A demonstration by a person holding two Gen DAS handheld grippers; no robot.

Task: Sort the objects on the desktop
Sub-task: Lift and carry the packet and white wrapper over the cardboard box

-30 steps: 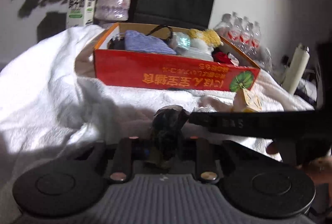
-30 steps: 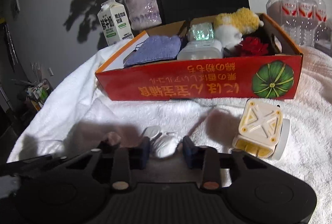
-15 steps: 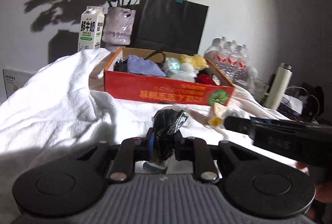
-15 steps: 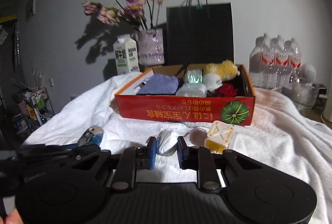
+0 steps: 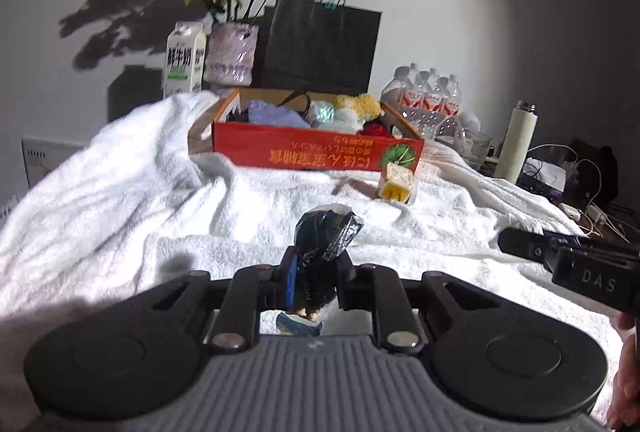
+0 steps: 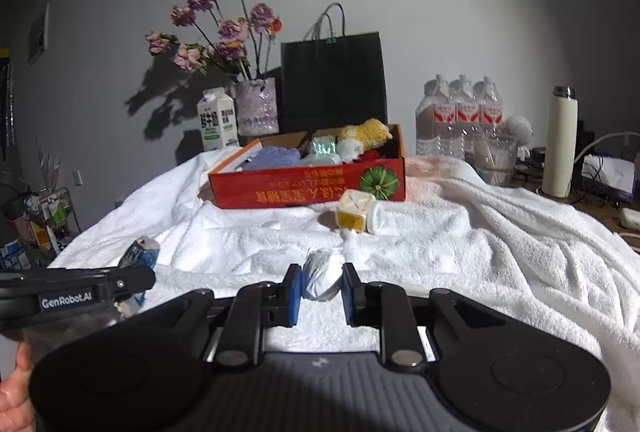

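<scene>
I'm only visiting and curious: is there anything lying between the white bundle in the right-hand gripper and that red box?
Yes: a cream and yellow cube with a white lid beside it lies on the towel, just in front of the red box. The right gripper, shut on the white bundle, could probably pass above them.

Behind your work area you have a black paper bag (image 6: 333,80) standing against the wall, with a vase of faded pink and purple flowers (image 6: 257,106) just beside it and a milk carton (image 6: 216,120) next to the vase. Off to your right sit a pack of water bottles (image 6: 460,114), a clear glass (image 6: 495,158) and a tall cream flask (image 6: 560,142), with tangled cables (image 5: 580,168) beyond them.
</scene>
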